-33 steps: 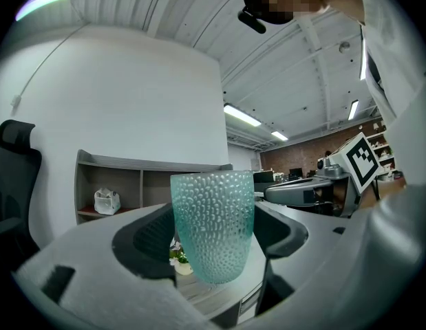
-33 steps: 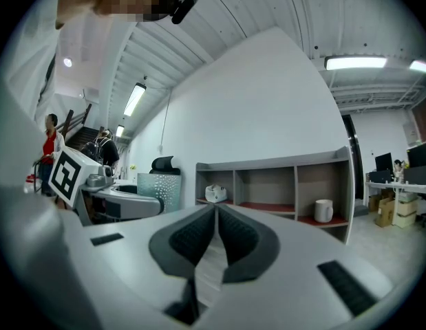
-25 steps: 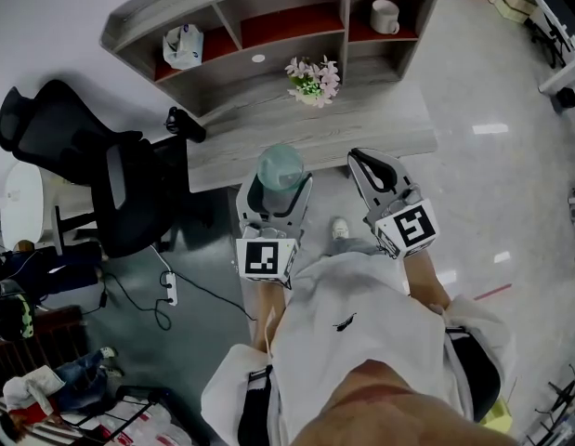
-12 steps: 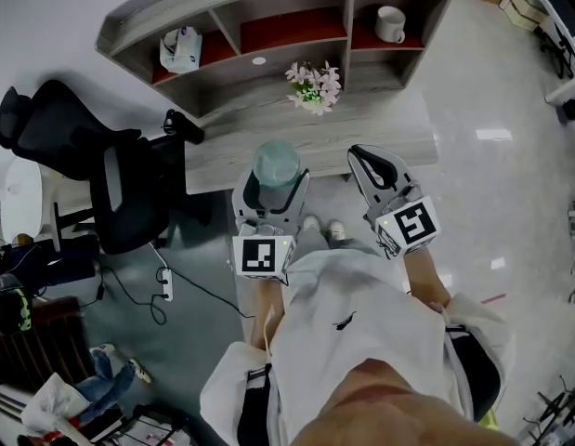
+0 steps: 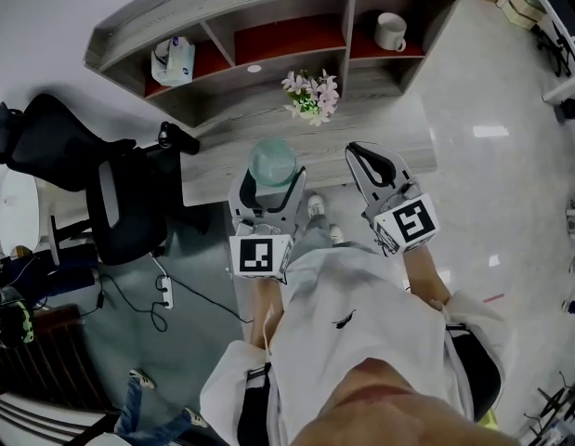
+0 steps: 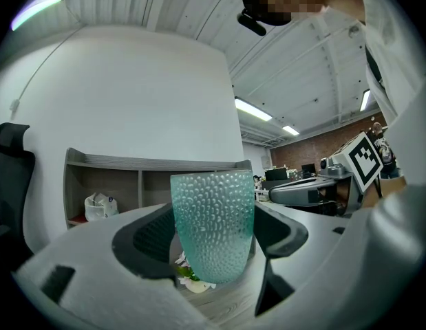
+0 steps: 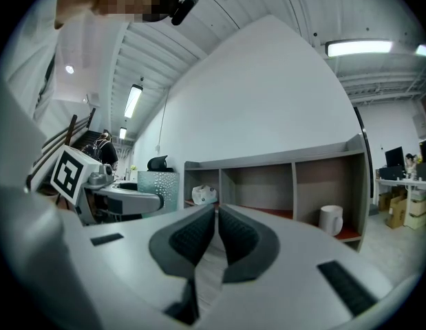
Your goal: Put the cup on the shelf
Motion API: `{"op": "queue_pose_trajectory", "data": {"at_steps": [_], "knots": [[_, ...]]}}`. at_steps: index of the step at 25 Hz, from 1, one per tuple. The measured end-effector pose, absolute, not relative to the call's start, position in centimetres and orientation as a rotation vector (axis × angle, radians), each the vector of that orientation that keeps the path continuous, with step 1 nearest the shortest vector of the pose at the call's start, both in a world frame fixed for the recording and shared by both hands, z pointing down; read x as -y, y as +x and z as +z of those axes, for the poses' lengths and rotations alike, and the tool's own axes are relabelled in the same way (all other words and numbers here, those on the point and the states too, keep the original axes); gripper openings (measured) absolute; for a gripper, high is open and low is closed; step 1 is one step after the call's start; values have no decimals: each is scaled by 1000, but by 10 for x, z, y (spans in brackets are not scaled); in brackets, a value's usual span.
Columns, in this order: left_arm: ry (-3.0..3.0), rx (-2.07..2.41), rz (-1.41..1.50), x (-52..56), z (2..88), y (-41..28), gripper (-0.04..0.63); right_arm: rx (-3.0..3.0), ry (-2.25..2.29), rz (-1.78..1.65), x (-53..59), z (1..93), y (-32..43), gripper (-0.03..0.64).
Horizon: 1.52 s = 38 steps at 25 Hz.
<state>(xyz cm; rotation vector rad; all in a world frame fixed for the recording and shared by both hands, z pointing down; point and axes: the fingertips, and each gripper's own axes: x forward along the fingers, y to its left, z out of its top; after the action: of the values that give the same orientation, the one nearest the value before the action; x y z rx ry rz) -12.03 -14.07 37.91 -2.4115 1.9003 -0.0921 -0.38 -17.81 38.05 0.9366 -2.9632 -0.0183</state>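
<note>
A dimpled teal cup [image 5: 272, 162] [image 6: 213, 225] stands upright between the jaws of my left gripper [image 5: 268, 182], which is shut on it, in front of the grey desk [image 5: 361, 128]. The cup also shows at the left of the right gripper view [image 7: 157, 190]. My right gripper [image 5: 372, 167] [image 7: 217, 234] is held beside it with its jaws closed together and nothing between them. The grey shelf unit [image 5: 268, 7] [image 7: 268, 163] with red-floored compartments stands at the back of the desk.
A white mug [image 5: 390, 32] [image 7: 329, 220] sits in the right shelf compartment, a white bag [image 5: 173, 59] [image 6: 97, 206] in the left one. A pot of pink flowers [image 5: 311, 92] stands on the desk. A black office chair [image 5: 101, 184] is at the left, cables and a power strip [image 5: 164, 291] on the floor.
Both grippers with the cup have shifted slightly toward the desk and shelf. The view has moved a little, so the chair and floor clutter sit further left and down.
</note>
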Motion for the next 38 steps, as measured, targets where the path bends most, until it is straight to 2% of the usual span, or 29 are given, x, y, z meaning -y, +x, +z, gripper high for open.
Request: {"op": "queue_pose_trajectory", "data": {"at_steps": [38], "knots": [[-2613, -1727, -32, 287, 388, -165, 374, 2854, 1127, 28, 291, 396, -65, 38]]}}
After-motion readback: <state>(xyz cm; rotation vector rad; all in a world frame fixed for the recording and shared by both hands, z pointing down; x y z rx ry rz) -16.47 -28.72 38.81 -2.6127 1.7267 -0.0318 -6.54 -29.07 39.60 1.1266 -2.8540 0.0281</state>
